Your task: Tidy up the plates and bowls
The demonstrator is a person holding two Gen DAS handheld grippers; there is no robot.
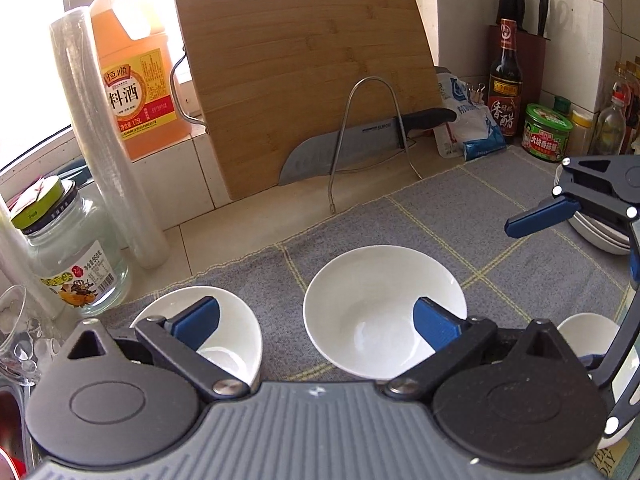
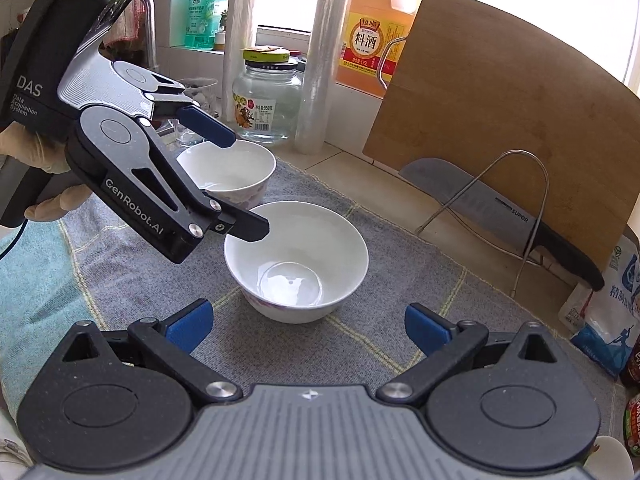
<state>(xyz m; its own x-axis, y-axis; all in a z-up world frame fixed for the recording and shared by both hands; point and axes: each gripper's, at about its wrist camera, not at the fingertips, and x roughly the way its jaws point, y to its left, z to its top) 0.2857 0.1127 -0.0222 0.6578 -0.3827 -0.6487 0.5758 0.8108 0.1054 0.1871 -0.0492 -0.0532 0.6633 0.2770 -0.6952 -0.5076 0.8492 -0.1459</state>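
Note:
Two white bowls stand on a grey checked cloth. In the left wrist view the middle bowl lies between my open left gripper's fingers, one pad inside its right rim; a second bowl sits behind the left finger. A third white bowl and stacked white plates are at the right. In the right wrist view the near bowl and far bowl show, with my left gripper open above them. My right gripper is open and empty, just short of the near bowl.
A bamboo cutting board leans on the wall with a knife in a wire rack. An orange jug, cling-film rolls and a glass jar stand left. Sauce bottles and jars stand at back right.

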